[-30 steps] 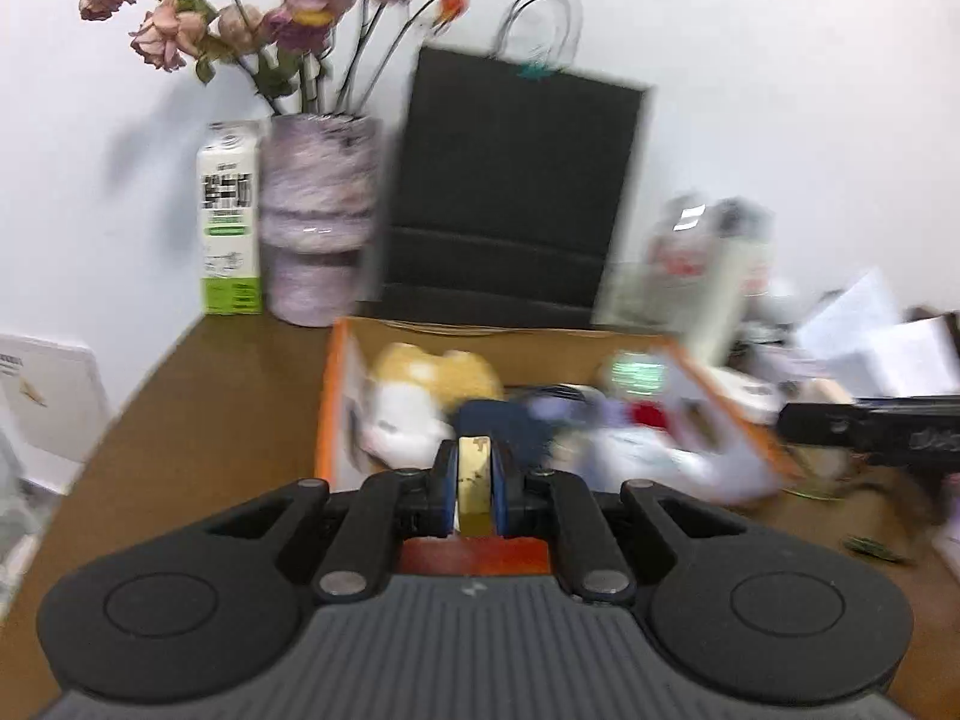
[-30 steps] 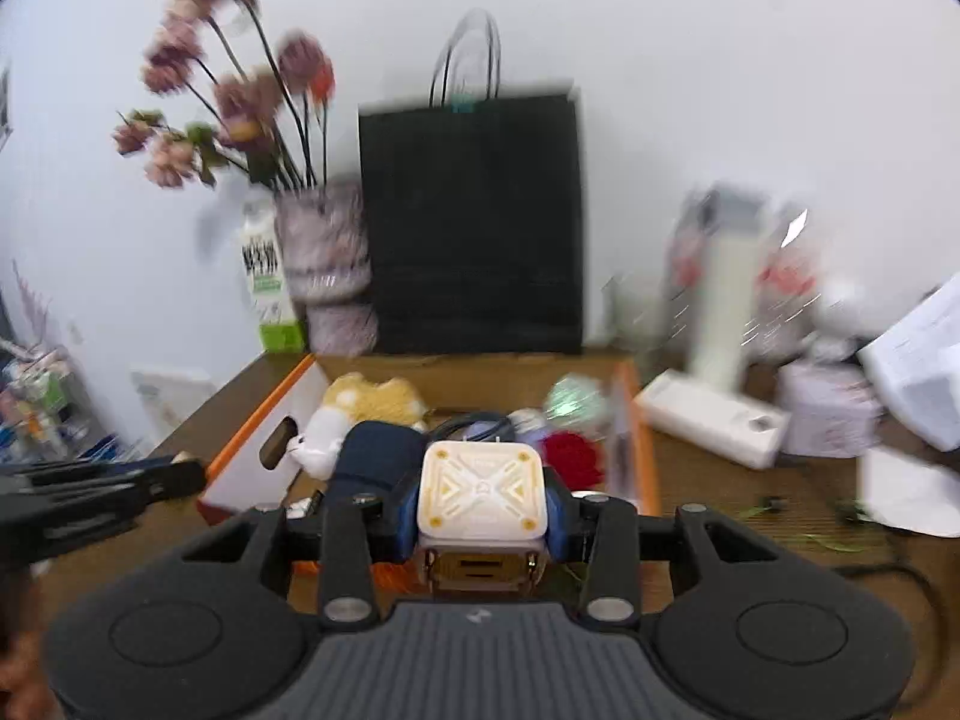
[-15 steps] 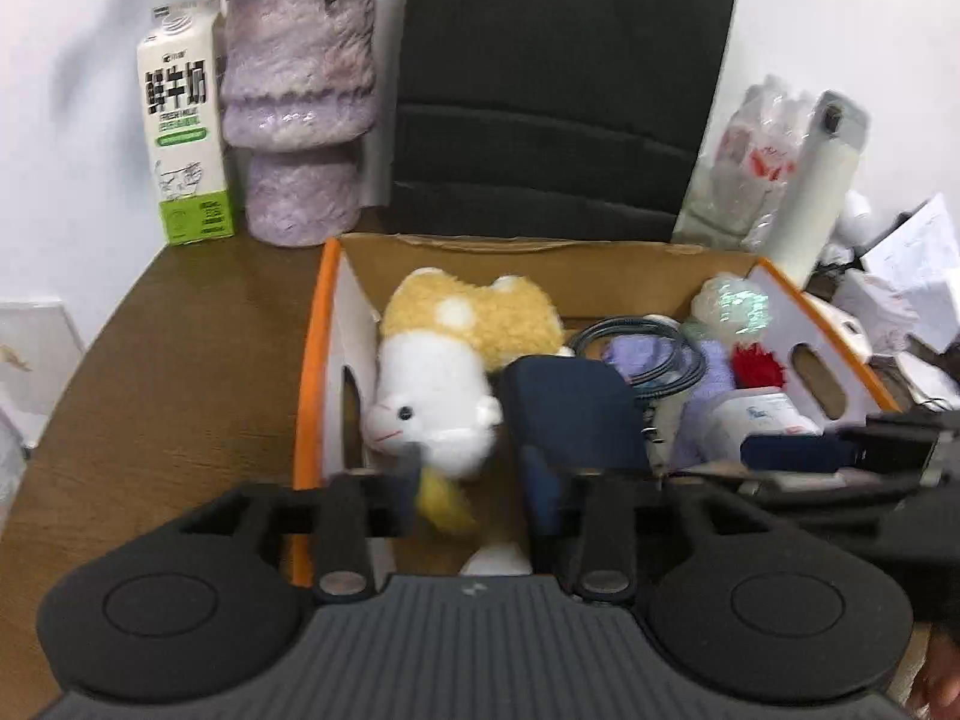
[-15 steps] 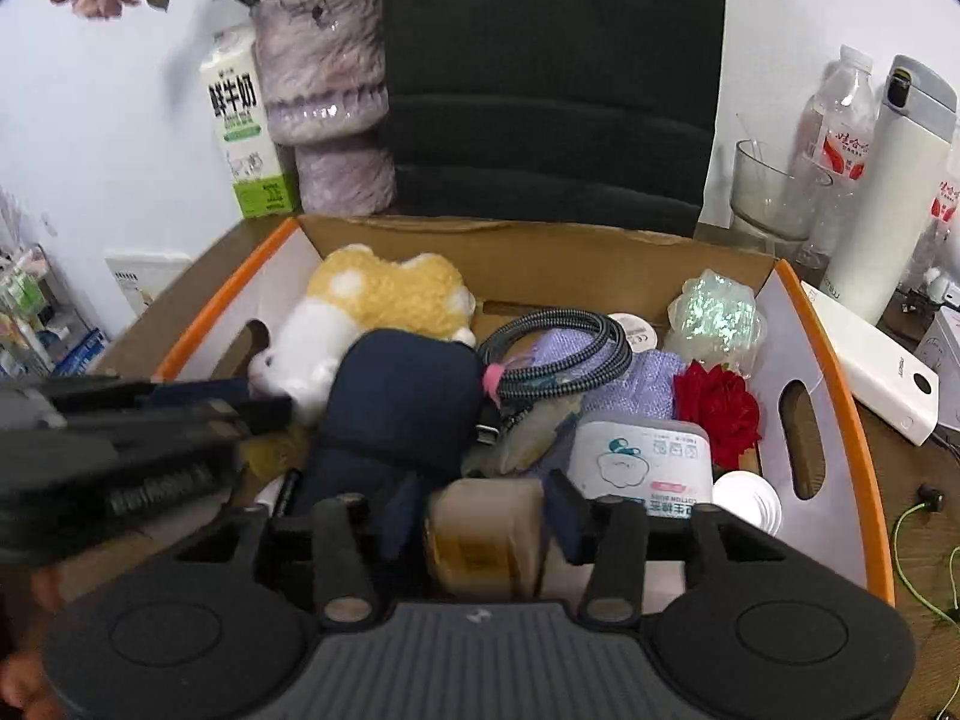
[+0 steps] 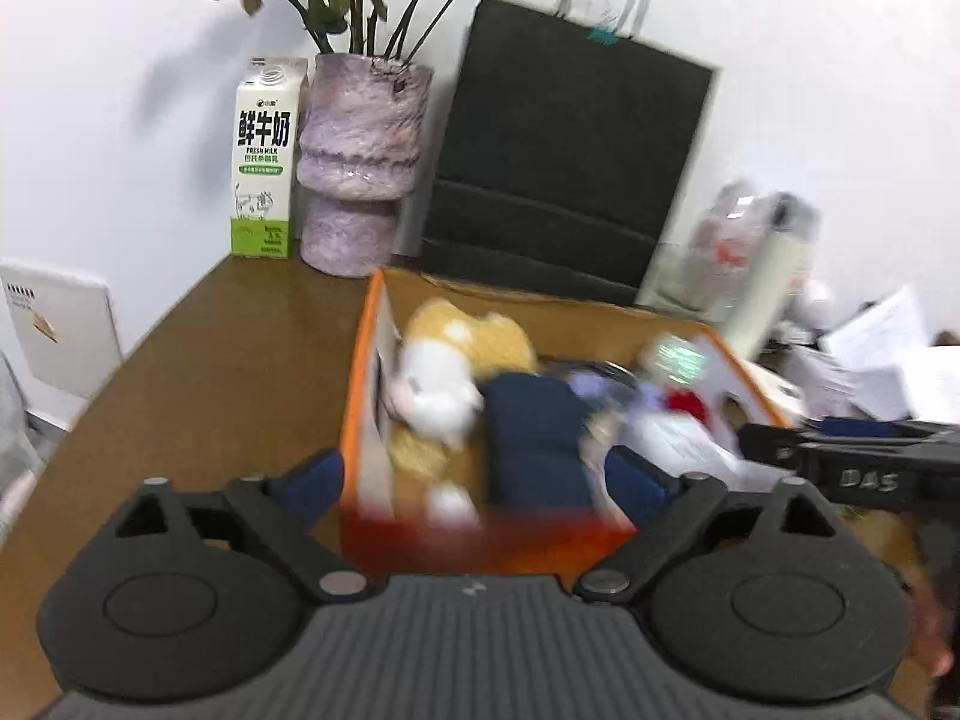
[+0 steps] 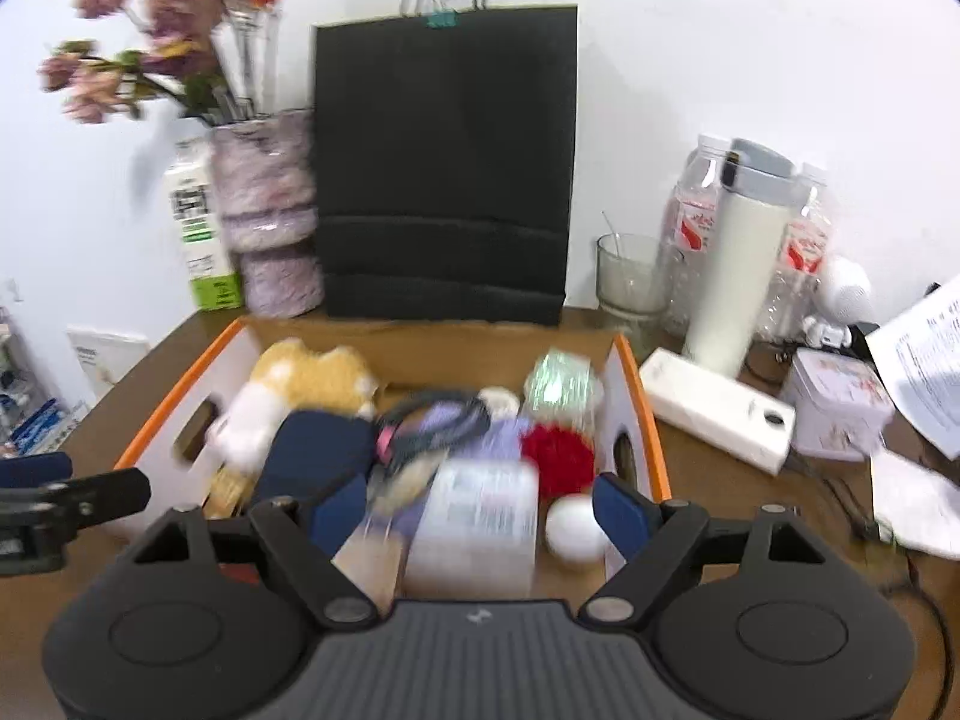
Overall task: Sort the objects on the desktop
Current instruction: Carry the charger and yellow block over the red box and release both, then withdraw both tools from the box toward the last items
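Nearest, the left gripper [image 5: 474, 480] hangs spread wide and empty over the near edge of the orange-rimmed box [image 5: 359, 372]; the right gripper [image 6: 480, 510] is likewise spread with nothing between its pads, low over the box's near end. Inside lie the sorted things, packed together so all fit: a navy pouch [image 6: 312, 456], a plush toy [image 6: 300, 384], a coiled cable [image 6: 432, 420], a red pompom [image 6: 558, 450]. Farther back on the tabletop [image 5: 228, 360], a black paper bag [image 6: 444, 180] and vase [image 5: 360, 162] stand against the wall, seemingly out of the way.

Left hand-held gripper [image 5: 474, 480] spread wide, orange box [image 5: 359, 396] ahead
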`<state>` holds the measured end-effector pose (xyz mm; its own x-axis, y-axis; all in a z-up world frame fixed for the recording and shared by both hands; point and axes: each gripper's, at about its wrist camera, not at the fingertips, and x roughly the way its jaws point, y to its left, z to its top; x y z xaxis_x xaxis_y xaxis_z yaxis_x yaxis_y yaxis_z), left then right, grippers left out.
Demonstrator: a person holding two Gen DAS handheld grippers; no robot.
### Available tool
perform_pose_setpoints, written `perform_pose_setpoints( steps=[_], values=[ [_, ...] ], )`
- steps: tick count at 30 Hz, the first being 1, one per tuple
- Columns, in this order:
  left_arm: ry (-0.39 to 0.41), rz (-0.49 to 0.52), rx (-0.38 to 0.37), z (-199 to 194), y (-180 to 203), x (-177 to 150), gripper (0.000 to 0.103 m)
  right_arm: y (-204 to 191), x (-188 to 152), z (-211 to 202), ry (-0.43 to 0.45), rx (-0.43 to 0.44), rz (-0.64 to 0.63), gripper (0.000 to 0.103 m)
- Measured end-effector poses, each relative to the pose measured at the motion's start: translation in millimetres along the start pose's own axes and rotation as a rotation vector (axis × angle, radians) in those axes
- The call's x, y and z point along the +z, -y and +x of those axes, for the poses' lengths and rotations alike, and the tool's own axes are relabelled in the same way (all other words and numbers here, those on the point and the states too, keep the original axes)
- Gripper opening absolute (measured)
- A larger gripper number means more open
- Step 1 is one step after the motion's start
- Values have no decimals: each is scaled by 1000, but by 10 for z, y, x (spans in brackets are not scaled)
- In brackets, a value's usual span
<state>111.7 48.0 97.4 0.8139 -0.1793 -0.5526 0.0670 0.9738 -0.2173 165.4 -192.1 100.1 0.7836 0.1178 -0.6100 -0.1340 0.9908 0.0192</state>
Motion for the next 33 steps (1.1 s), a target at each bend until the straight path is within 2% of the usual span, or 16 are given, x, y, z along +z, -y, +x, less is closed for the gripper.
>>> perform_pose_setpoints(
  steps=[2,5,8,10,12,15,18,19,22,28,30,33],
  values=[
    [4,-5,-16,-218,40,-296,101,-17,-348,-253,39,16,-16,83],
    [-5,16,10,-481,111,-726,102,-54,-876,-590,62,38,-36,84],
    [32,35,42,-737,114,-1135,103,-66,-1330,-839,33,76,-12,85],
    [27,44,54,-864,115,-1385,103,-108,-1587,-980,16,87,-7,85],
    [29,87,47,-967,136,-1533,103,-145,-1813,-1128,24,96,-17,85],
    [74,130,98,-1122,168,-1685,103,-190,-2056,-1290,37,97,-25,86],
    [90,127,99,-1176,138,-1772,103,-178,-2179,-1409,58,134,15,88],
    [83,121,96,-1167,122,-1774,103,-171,-2211,-1441,74,139,15,92],
    [56,85,101,-1122,78,-1763,103,-135,-2245,-1448,105,91,26,93],
    [15,61,117,-1071,43,-1772,103,-73,-2275,-1467,141,104,62,93],
    [28,63,120,-1082,53,-1763,103,-47,-2257,-1462,142,101,75,93],
    [50,92,101,-1065,137,-1700,103,67,-2133,-1400,120,100,99,87]
  ],
)
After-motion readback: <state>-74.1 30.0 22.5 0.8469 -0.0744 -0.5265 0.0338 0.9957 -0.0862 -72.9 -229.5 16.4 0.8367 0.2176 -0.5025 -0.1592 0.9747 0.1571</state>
